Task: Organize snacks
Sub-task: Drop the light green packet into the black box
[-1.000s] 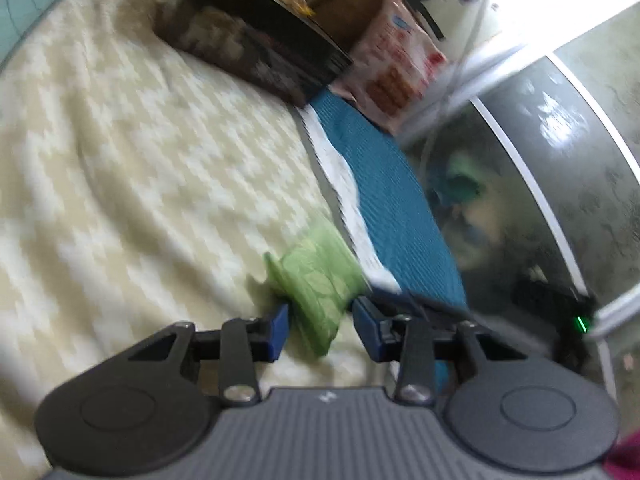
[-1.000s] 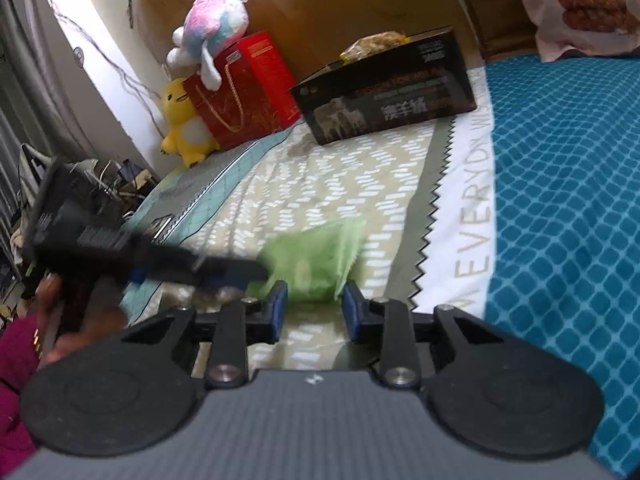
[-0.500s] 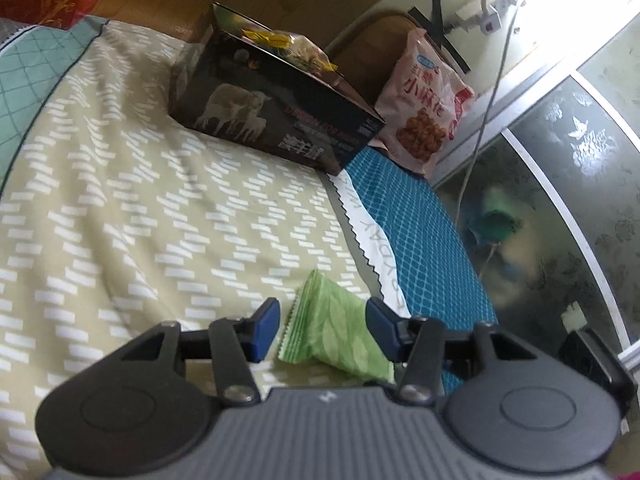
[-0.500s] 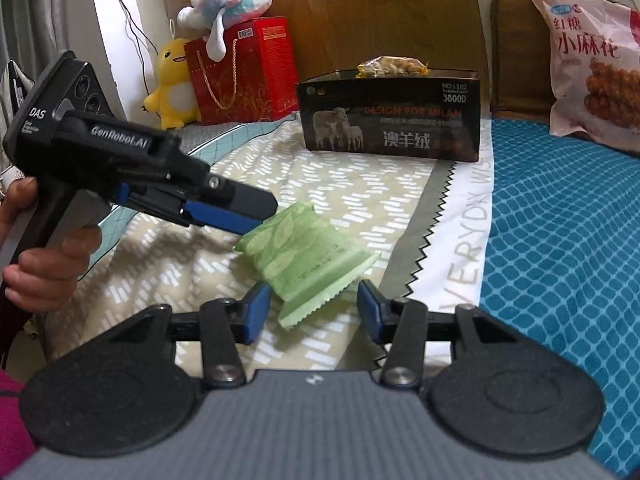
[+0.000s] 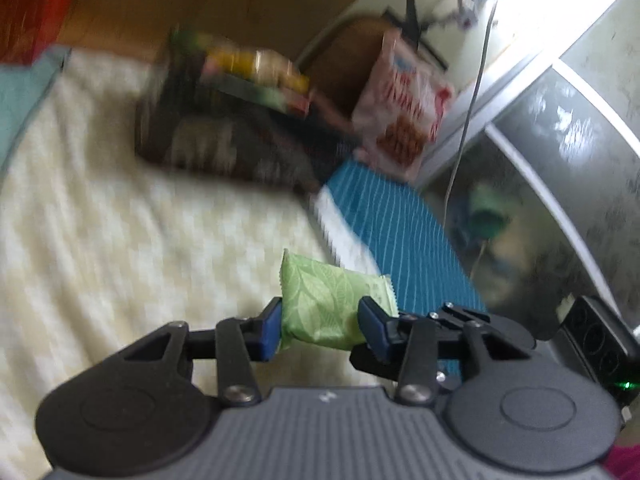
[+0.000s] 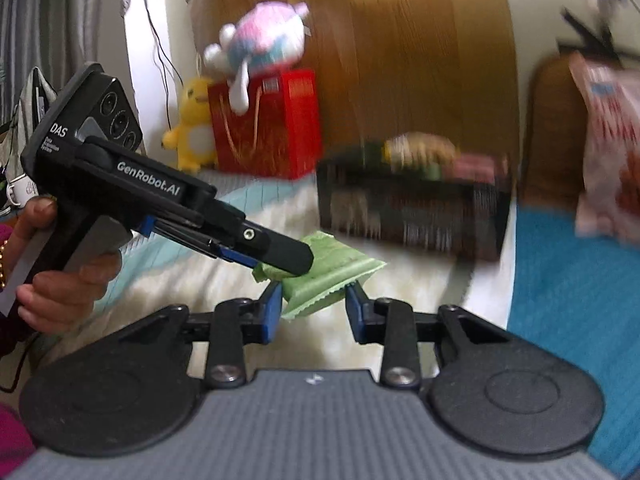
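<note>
Motion-blurred, daylight glare upper right

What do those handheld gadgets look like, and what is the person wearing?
The left gripper is a black pistol-shaped tool with a grey handle, lettered "DAS" and "GenRobot.AI", with round lenses. The right gripper has black linkages, blue-padded fingers and a ribbed grey body. The sleeve is magenta.

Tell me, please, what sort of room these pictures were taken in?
Most likely a bedroom at home. The snacks lie on a bed with a patterned bedspread, there is a wooden headboard behind it, and plush toys sit on a red gift bag beside the wall.
</note>
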{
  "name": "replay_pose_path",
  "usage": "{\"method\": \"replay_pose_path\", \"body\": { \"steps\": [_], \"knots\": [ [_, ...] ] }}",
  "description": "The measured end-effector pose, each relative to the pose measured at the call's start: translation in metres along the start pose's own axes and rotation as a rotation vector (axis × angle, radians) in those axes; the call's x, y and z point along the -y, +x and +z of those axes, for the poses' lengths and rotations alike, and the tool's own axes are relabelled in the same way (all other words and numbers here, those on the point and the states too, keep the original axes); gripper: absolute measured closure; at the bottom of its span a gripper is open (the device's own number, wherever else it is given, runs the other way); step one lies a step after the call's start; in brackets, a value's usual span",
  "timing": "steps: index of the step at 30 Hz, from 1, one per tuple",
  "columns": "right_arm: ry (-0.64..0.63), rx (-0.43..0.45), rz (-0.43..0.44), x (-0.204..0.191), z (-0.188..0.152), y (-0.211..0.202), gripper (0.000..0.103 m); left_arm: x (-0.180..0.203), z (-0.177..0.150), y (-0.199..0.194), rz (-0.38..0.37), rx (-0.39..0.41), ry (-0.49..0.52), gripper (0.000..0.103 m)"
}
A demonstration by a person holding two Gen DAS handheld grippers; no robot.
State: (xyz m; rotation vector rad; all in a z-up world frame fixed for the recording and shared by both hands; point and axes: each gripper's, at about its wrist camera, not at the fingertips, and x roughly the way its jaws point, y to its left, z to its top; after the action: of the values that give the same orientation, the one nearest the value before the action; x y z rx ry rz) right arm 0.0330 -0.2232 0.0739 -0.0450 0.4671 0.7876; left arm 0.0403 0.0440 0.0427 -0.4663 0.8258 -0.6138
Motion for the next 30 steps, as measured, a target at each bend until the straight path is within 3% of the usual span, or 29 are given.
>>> {"method": "replay_pose_path", "body": {
  "steps": [5, 8, 14, 23, 26, 30],
  "knots": [
    [-0.020, 0.051, 0.002, 0.025, 0.046, 0.045, 0.066, 0.012, 0.055, -0.010, 0.076, 0.143, 0.099, 0.063],
    [-0.037, 0.037, -0.028, 0.036, 0.063, 0.078, 0.071, 0.003, 0.088, 0.000, 0.127, 0.191, 0.084, 0.062],
    [0.011, -0.011, -0.062, 0.057, 0.065, 0.124, 0.068, -0.024, 0.127, 0.035, 0.296, 0.209, 0.092, 0.059],
    [0.163, 0.093, -0.117, 0.065, 0.045, 0.077, 0.061, -0.017, 0.116, 0.043, 0.384, 0.254, 0.150, 0.043],
    [0.235, 0.121, -0.127, 0.068, 0.037, 0.058, 0.061, -0.007, 0.110, 0.038, 0.415, 0.282, 0.182, 0.027],
    [0.310, 0.143, -0.133, 0.063, 0.020, 0.035, 0.061, 0.006, 0.097, 0.028, 0.457, 0.307, 0.215, 0.026]
  ]
}}
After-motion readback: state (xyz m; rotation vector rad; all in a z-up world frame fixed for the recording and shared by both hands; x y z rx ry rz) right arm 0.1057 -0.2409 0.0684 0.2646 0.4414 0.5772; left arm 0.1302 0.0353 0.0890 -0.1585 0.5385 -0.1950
